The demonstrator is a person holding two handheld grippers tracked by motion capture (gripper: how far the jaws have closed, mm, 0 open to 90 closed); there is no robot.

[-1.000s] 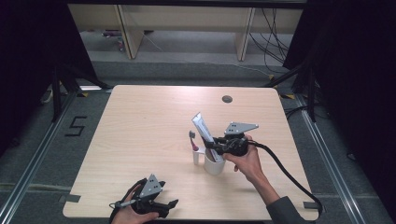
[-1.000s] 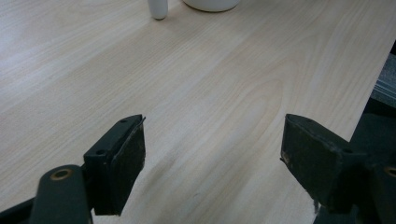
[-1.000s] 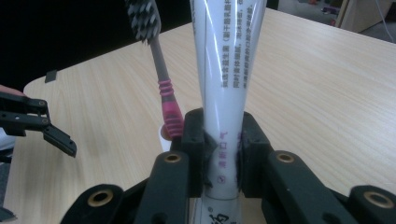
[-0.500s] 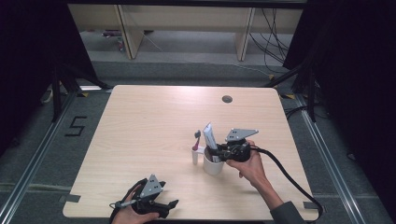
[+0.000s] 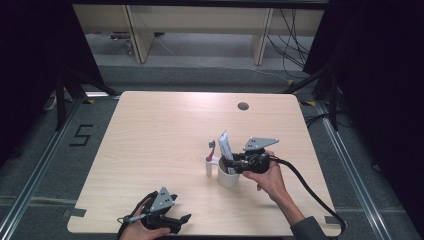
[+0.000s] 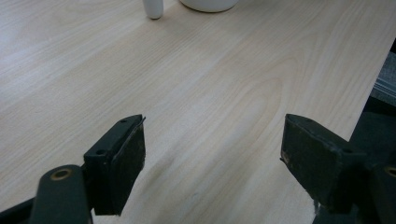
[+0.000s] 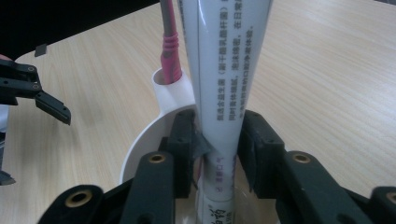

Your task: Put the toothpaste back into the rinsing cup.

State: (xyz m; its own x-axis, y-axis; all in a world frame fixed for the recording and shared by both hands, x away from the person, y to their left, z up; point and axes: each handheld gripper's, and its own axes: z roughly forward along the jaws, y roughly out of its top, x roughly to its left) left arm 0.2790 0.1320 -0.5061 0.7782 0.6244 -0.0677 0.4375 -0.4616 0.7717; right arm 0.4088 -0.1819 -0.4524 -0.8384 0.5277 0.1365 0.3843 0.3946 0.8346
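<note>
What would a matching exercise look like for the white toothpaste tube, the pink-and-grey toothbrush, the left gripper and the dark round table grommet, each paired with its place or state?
Things:
1. white toothpaste tube
2. pink-and-grey toothbrush
3. left gripper
4. dark round table grommet

Places or states:
A. set in the far part of the light wooden table
B. stands in the main bowl of the white round cup
C. fingers wide apart, nothing between them
D. sits in the cup's small side holder

Pairs: 1-B, 2-D, 3-C, 4-A
</note>
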